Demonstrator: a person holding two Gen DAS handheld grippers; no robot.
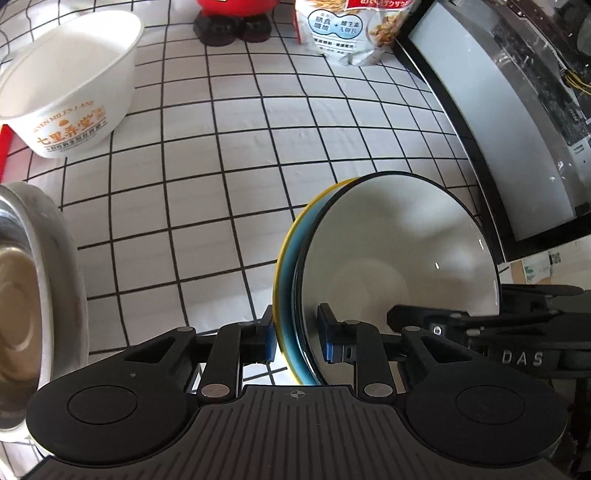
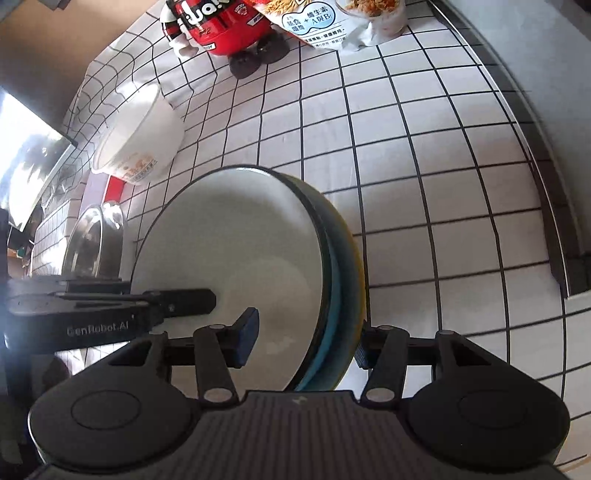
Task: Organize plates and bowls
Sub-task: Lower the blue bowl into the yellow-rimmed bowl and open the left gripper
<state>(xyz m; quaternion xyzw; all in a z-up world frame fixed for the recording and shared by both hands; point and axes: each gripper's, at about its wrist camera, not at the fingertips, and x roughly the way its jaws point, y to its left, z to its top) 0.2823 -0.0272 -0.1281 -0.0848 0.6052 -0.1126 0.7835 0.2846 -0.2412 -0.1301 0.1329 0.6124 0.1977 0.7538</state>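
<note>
My left hand-held gripper and right hand-held gripper each straddle a rim of the stacked bowls, jaws loose, with the stack between them above the counter.

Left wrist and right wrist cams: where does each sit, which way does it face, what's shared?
Left wrist: on the left tool, looking steeply down along its fingers at the checked tablecloth; its pads straddle the rim of the stacked bowls; the right tool enters from the right.
Right wrist: on the right tool, also pointing down; pads either side of the opposite rim of the same stack; the left tool enters from the left.
Shared: stack, paper bowl, steel bowl, red figure, cereal bag.
</note>
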